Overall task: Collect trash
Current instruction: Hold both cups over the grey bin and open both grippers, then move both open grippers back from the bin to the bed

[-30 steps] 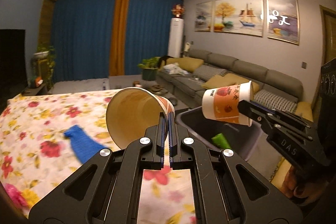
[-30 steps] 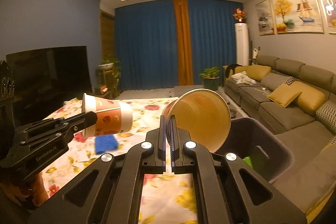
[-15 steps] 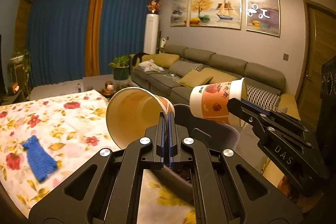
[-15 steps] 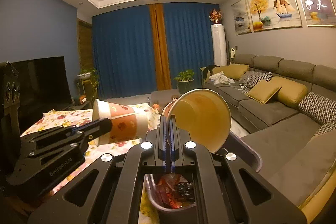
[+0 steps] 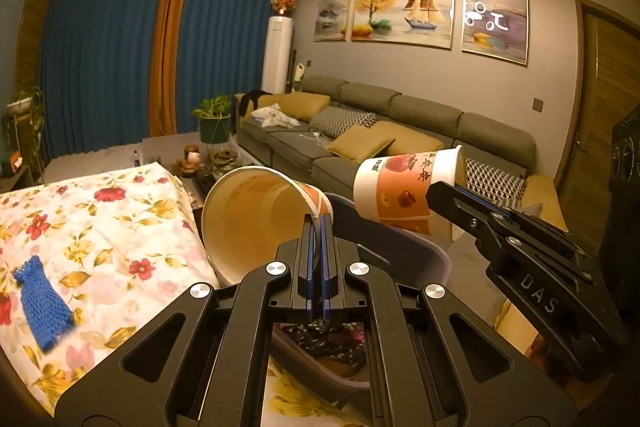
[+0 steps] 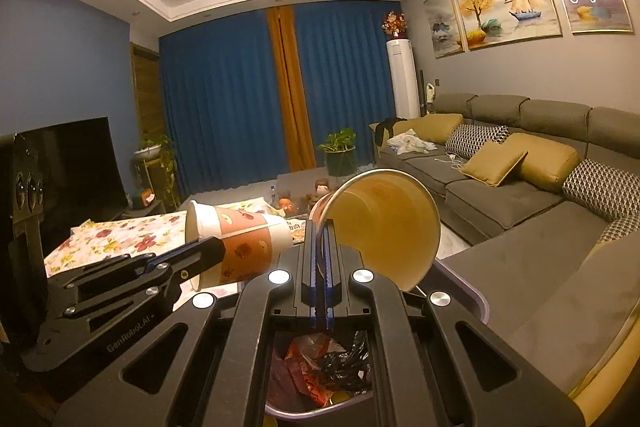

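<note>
Both grippers carry paper cups to the trash bin.

The left gripper (image 5: 317, 227) is clenched on its cup's rim (image 5: 256, 223), the right gripper (image 6: 320, 233) likewise on its cup (image 6: 384, 227), both tipped sideways over the bin (image 6: 472, 291), ready to drop. Wrappers (image 6: 316, 363) already lie in the bin; a blue cloth (image 5: 42, 307) lies on the flowered table beside the bin; nothing blocks the drop.

A home living room is shown. A long grey sofa (image 6: 520, 163) with mustard cushions (image 6: 496, 161) is set along one wall, under three framed paintings (image 5: 404, 9). Blue curtains (image 6: 224, 107) are drawn across the far wall, with a tall white air conditioner (image 6: 404, 79) beside them. A dark TV (image 6: 80, 167), potted plants (image 6: 340, 151) and a floral tablecloth (image 5: 92, 227) are seen; what is probably a low coffee table stands beyond.
</note>
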Tool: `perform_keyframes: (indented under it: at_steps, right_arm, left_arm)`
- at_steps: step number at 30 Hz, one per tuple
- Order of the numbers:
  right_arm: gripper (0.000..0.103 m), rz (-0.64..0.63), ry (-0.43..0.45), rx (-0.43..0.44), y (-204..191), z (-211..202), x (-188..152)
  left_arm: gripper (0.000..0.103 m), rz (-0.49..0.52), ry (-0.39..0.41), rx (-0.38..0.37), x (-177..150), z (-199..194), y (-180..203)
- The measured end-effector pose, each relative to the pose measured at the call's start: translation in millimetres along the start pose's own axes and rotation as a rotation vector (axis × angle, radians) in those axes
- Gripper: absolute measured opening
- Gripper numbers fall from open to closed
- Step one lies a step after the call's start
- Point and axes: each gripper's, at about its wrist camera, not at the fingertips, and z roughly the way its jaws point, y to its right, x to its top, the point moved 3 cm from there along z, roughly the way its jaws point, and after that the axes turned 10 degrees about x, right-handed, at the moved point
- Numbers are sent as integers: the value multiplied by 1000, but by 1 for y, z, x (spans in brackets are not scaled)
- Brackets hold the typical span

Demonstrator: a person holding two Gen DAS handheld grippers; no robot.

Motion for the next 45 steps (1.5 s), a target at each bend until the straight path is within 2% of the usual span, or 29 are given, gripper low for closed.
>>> perform_keyframes:
  at_steps: [14, 17, 19, 22, 23, 24, 27, 30, 36, 41, 45]
  right_arm:
    - [4, 25, -13, -5, 9, 12, -5]
    - [22, 34, -13, -13, 14, 14, -4]
    - [42, 38, -5, -20, 15, 13, -4]
    - [50, 40, 0, -31, 16, 11, -5]
    - [51, 43, 0, -33, 16, 11, -5]
    - [54, 48, 0, -36, 17, 11, -5]
    - [64, 61, -2, -47, 18, 7, -8]
    - [73, 68, -1, -58, 16, 3, -9]
    - [83, 66, -14, -81, 4, -3, -11]
    - [83, 68, -34, -73, -9, -3, -16]
    - [83, 61, -38, -44, -26, -3, -16]
  left_arm:
    - [3, -11, -38, -28, -1, 22, 7]
    - [3, -25, -62, -45, -4, 28, 4]
    - [5, -28, -79, -40, -6, 32, 0]
    - [18, -40, -89, -28, -9, 33, -6]
    - [27, -45, -89, -22, -10, 32, -8]
    - [41, -54, -86, -14, -11, 31, -10]
    - [65, -77, -71, 9, -13, 24, -19]
    - [79, -82, -50, 54, -14, 14, -26]
    - [91, -101, -25, 149, -16, -15, -49]
    - [91, -106, -8, 212, -17, -42, -68]
    - [91, -116, 1, 298, -23, -69, -95]
